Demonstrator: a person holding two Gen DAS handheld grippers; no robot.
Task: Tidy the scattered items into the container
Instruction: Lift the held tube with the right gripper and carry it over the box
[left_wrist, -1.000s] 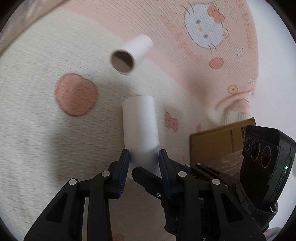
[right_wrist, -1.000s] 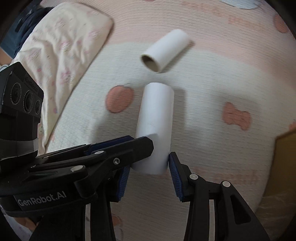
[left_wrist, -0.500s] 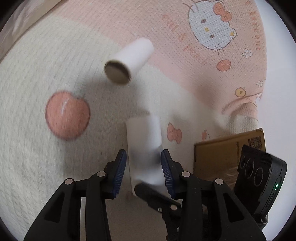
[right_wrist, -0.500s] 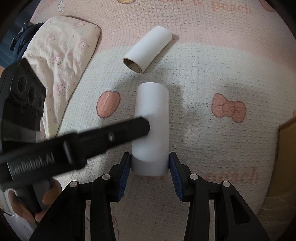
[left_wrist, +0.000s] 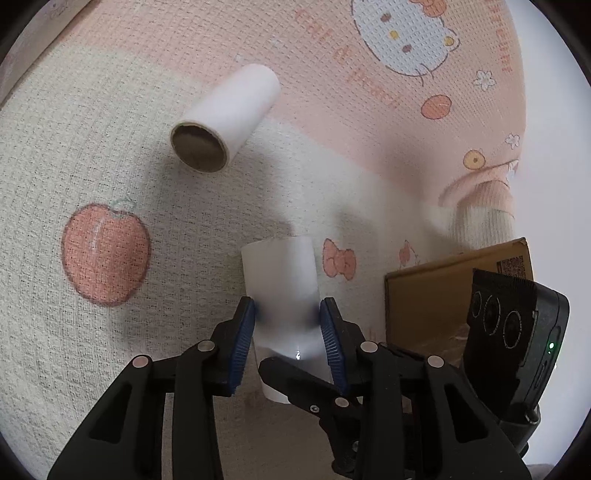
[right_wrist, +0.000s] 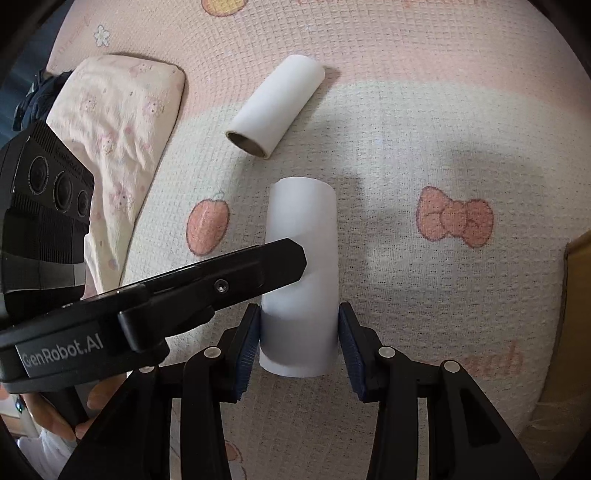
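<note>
A white paper roll (left_wrist: 279, 273) (right_wrist: 301, 206) sits between both pairs of pads above the pink and cream blanket (left_wrist: 110, 332). My right gripper (right_wrist: 299, 325) is shut on its near end. My left gripper (left_wrist: 286, 314) comes in from the side; its jaws are closing with the roll between them and both pads touching it. One left finger (right_wrist: 258, 266) crosses in front of the roll in the right wrist view. A second white roll (left_wrist: 225, 122) (right_wrist: 275, 110) with a brown core lies loose on the blanket beyond. The cardboard box (left_wrist: 443, 288) (right_wrist: 580, 295) stands to the right.
A floral pillow (right_wrist: 110, 122) lies at the left of the blanket. A person's hand (right_wrist: 66, 417) holds the left gripper at the lower left. The right gripper's camera body (left_wrist: 517, 325) stands in front of the box.
The left gripper's finger has slid up along the held roll, from beside the right gripper's pad to mid-length. Its jaws widened a little, then narrowed again. The loose roll has not moved.
</note>
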